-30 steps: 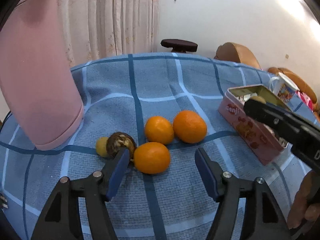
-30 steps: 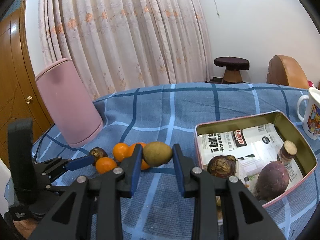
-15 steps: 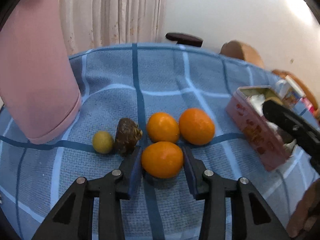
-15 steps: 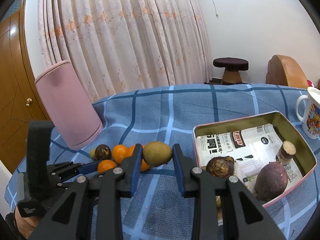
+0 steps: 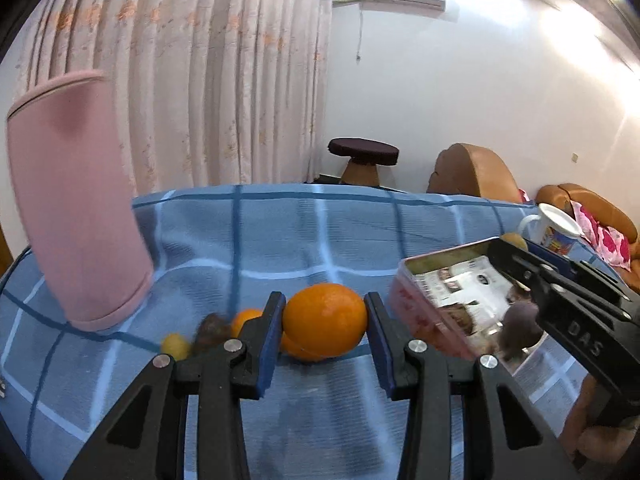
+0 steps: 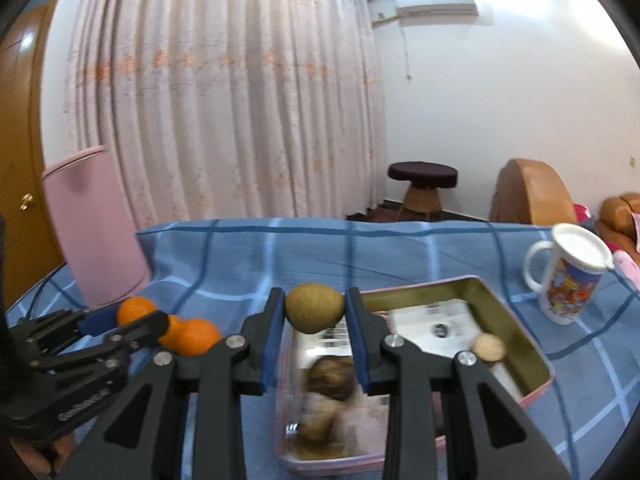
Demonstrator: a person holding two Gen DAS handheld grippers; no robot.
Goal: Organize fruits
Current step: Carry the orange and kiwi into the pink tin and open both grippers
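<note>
The left gripper (image 5: 325, 322) is closed on a round orange (image 5: 325, 321) with a shiny, finely dimpled skin; its blue pads press on both sides, and its jaws have just been closing on this fruit. The orange is held above the table (image 5: 280, 240), which is covered with a blue woven cloth with darker and lighter check lines. Below it on the cloth lie another orange fruit (image 5: 245, 317), a dark rough fruit (image 5: 210, 330) and a small yellow ball-shaped fruit (image 5: 175, 346), all blurred.

The right gripper (image 6: 315, 308) grips an oval brown-green fruit (image 6: 315, 308) with a dull, matte skin, and holds it over the near corner of the tin (image 6: 524, 340). The tin is a rectangular metal box, pink outside and golden inside, lined with printed paper. Inside lie a brown wrinkled fruit (image 6: 332, 376), blurred, and a small pale round piece (image 6: 488, 347).

A pink cylinder (image 5: 76, 200) with a soft fabric look stands at the left of the table. A white plastic mug (image 6: 568, 276) with a lid and a colourful print stands to the right of the tin.
</note>
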